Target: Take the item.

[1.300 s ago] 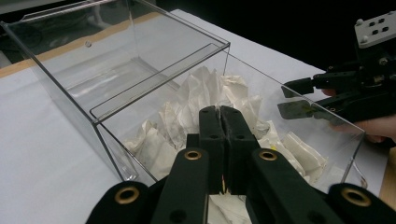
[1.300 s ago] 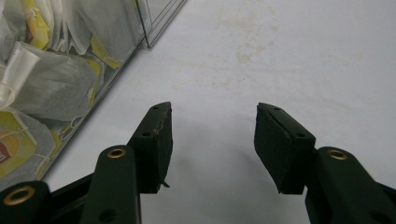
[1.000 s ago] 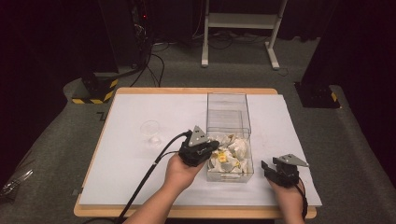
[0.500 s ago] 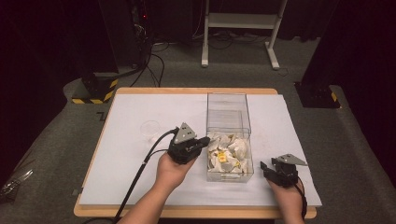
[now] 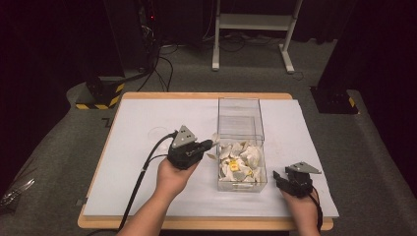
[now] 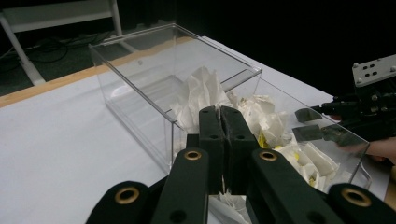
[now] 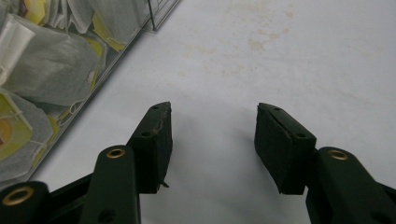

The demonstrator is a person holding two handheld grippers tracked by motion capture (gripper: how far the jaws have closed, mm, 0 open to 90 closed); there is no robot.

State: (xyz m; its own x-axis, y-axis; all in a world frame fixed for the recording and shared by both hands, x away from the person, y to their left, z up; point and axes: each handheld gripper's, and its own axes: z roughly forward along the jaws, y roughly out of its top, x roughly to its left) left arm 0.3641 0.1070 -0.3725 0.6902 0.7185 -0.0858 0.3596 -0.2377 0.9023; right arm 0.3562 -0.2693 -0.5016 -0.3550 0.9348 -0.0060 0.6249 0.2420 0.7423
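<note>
Tea bag [image 6: 201,95] pinched in our left hand-held gripper [image 6: 223,122], jaws pressed together on it, just beside the clear box [image 5: 240,142] of tea bags on the counter [image 5: 137,128]. Right hand-held gripper [image 7: 212,140] spread, empty, resting right of box.

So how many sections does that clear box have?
2: the far section looks empty; the near section holds the tea bags.

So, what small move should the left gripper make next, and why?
Probably carry the tea bag further from the clear box and lower it to the bare table. The left gripper is shut on it beside the box, and the right gripper rests open, apart.
</note>
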